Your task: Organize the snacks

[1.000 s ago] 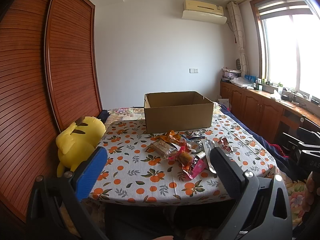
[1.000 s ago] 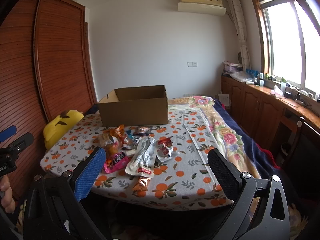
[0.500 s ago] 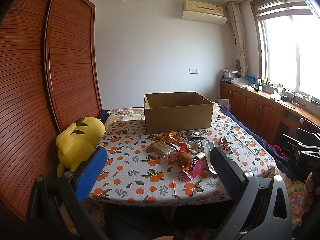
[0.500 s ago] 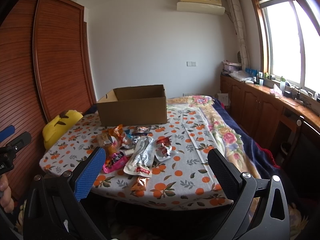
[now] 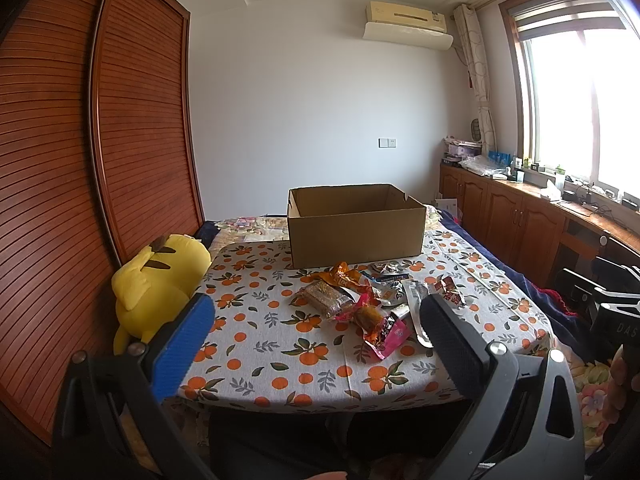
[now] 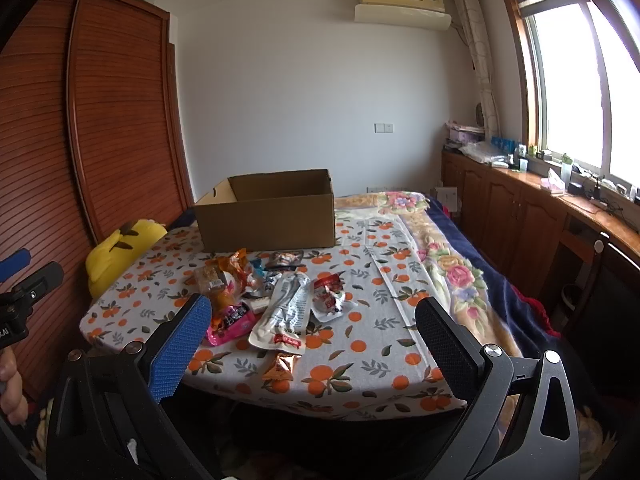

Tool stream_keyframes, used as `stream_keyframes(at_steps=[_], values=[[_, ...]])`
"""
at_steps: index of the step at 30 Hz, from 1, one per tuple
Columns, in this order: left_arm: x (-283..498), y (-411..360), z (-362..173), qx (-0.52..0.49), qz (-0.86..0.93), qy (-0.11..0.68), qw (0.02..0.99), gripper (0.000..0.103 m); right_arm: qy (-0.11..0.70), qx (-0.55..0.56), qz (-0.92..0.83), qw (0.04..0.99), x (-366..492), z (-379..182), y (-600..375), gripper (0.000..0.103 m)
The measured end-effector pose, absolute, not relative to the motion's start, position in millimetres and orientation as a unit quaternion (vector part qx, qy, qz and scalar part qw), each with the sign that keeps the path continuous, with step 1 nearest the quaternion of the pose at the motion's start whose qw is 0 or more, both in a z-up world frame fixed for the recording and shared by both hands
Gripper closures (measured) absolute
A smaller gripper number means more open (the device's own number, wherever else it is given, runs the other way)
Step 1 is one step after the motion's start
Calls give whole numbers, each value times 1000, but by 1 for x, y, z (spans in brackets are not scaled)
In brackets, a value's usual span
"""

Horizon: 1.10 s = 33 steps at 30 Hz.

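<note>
Several snack packets lie in a loose pile (image 5: 360, 300) on the orange-print tablecloth (image 5: 256, 344), in front of an open cardboard box (image 5: 356, 226). The right wrist view shows the same pile (image 6: 256, 296), a long silver pouch (image 6: 286, 312), a small orange packet (image 6: 282, 366) near the front edge, and the box (image 6: 268, 216). My left gripper (image 5: 316, 340) is open, held short of the table's front edge. My right gripper (image 6: 312, 344) is open too, in front of the table, nothing between its fingers.
A yellow plush toy (image 5: 156, 280) sits at the table's left side against the wooden slatted wardrobe (image 5: 80, 160). Wooden cabinets (image 6: 532, 216) line the right wall under the window. A floral bedspread (image 6: 452, 264) lies right of the tablecloth. A hand (image 6: 10, 384) holds the other gripper.
Both views have shifted only slightly; the snacks and box lie where they were, and both grippers remain open.
</note>
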<state>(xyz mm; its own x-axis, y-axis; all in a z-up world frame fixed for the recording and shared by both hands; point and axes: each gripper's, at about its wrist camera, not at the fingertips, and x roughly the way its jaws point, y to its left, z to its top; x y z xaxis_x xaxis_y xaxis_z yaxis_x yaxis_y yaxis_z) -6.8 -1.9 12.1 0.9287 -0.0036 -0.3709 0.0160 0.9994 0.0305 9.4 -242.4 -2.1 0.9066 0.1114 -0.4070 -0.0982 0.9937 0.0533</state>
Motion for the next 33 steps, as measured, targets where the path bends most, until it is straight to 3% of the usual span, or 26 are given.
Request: stream_keyframes(at_steps=[25,33], values=[[76,-21,-48,11,-50,277,960,1,286,19,118,951,95,-61,-254,1],[118,-29,-75,-1,-81,313,946,3,335,1,168,927,142,-92,-237,13]])
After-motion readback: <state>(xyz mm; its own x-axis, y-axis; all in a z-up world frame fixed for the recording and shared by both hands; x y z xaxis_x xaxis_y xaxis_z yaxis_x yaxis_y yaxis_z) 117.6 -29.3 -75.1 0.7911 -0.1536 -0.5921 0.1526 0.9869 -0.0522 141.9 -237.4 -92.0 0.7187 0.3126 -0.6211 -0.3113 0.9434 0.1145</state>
